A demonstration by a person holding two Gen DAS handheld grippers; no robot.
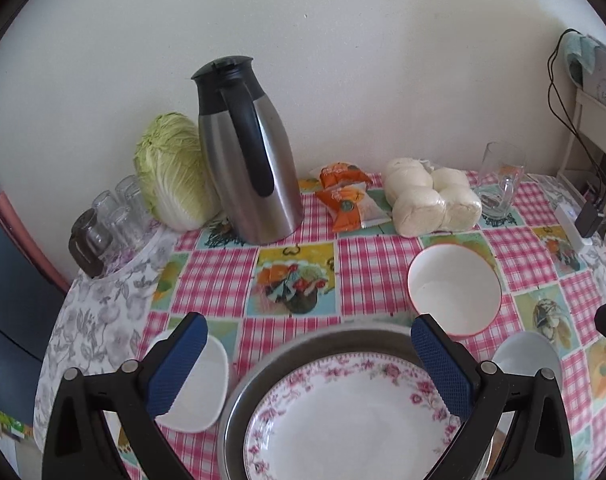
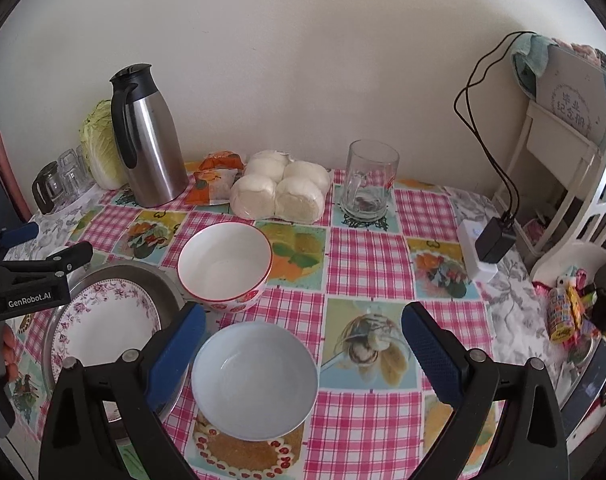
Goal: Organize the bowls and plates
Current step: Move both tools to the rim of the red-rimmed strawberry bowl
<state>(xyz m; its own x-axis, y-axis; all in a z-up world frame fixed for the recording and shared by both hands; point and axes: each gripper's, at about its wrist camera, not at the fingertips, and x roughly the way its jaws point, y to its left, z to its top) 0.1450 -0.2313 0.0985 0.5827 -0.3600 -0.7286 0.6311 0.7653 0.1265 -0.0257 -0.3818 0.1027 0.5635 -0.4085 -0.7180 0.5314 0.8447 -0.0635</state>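
Floral plate [image 1: 355, 420] already sits in the metal pan [image 1: 247, 384]; three bowls remain loose on the bench [image 2: 367, 256]. My left gripper [image 1: 309, 364] and right gripper [image 2: 303, 354] are both spread wide, holding nothing.

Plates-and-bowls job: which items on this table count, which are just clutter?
Job items: floral plate sitting in the metal basin, red-rimmed bowl, pale blue bowl, white square dish.

Clutter: thermos jug, cabbage, bagged buns, snack packets, glass mug, small glasses.
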